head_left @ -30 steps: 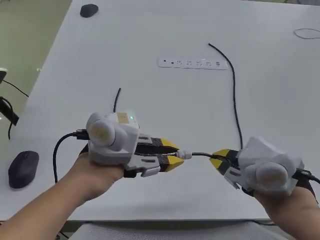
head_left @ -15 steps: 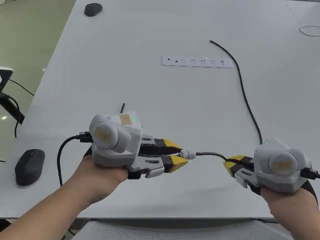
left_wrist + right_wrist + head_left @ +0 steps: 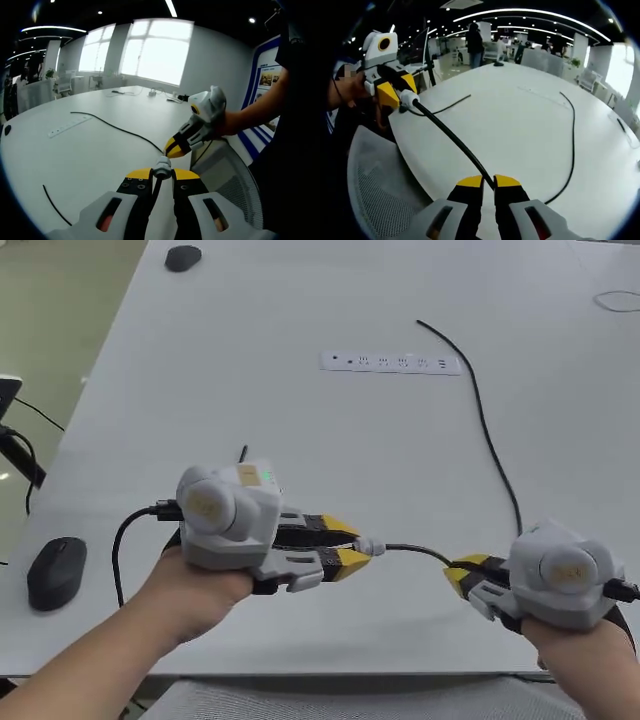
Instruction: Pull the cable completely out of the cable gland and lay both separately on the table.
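My left gripper (image 3: 355, 546) is held just above the table's near edge, shut on a small grey-white cable gland (image 3: 369, 548) that pokes out past its yellow tips (image 3: 162, 167). A black cable (image 3: 415, 551) runs from the gland rightward into my right gripper (image 3: 455, 568), which is shut on it (image 3: 488, 181). Beyond that gripper the cable trails away across the white table (image 3: 487, 430). In the right gripper view the left gripper (image 3: 395, 92) and gland (image 3: 406, 97) sit at the upper left. A short black cable tail (image 3: 243, 452) lies behind the left gripper.
A white power strip (image 3: 390, 363) lies at mid-table. One dark mouse (image 3: 55, 573) rests near the left front edge, another (image 3: 184, 257) at the far left corner. A thin white wire (image 3: 615, 302) lies far right. A mesh chair back (image 3: 380, 200) stands below the table edge.
My right gripper has slid to the right, away from the left one, so a longer stretch of cable spans between the gland and it. The left gripper has stayed in place.
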Demonstrator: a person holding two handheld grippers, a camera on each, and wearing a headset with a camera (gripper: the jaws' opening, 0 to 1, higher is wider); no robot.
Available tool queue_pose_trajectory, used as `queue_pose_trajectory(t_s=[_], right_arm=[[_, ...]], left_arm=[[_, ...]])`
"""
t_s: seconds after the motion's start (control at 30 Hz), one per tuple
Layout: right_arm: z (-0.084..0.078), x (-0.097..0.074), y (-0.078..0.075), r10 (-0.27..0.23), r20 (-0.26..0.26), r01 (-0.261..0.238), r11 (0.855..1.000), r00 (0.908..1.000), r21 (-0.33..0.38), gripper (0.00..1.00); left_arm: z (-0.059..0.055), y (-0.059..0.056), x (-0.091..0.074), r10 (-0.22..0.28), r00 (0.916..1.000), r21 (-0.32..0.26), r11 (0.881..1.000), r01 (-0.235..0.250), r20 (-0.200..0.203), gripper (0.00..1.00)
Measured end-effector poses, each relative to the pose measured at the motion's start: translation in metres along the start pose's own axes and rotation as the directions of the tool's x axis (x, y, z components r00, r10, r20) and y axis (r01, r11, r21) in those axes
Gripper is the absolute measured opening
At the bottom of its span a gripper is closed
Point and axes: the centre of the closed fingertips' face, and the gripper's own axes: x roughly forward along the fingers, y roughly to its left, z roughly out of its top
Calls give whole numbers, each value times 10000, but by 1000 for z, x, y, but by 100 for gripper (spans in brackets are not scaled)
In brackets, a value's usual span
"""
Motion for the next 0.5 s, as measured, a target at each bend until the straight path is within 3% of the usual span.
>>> queue_pose_trajectory(t_s=[0.2, 0.27, 0.43, 0.47, 0.5], right_arm=[[19, -14, 9, 54, 204, -41, 9982, 9998, -602, 11], [31, -17, 16, 8, 336, 44, 9883, 9994, -1525, 14], [60, -18, 40, 49, 545, 140, 9398, 9985, -3415, 17], [65, -17, 44, -20, 483, 206, 9219, 9988, -3868, 18], [68, -16, 47, 1, 524, 211, 9143, 9986, -4046, 18]], left_arm=[[2, 2, -1, 35, 10000, -26, 10000, -35, 69, 15], [3, 3, -1, 39, 10000, -46, 10000, -38, 85, 15], [4, 5, -1, 47, 9999, -28, 10000, -47, 97, 15], [4, 5, -1, 30, 10000, -79, 10000, -30, 87, 15], [4, 5, -1, 45, 10000, -50, 10000, -44, 86, 15]])
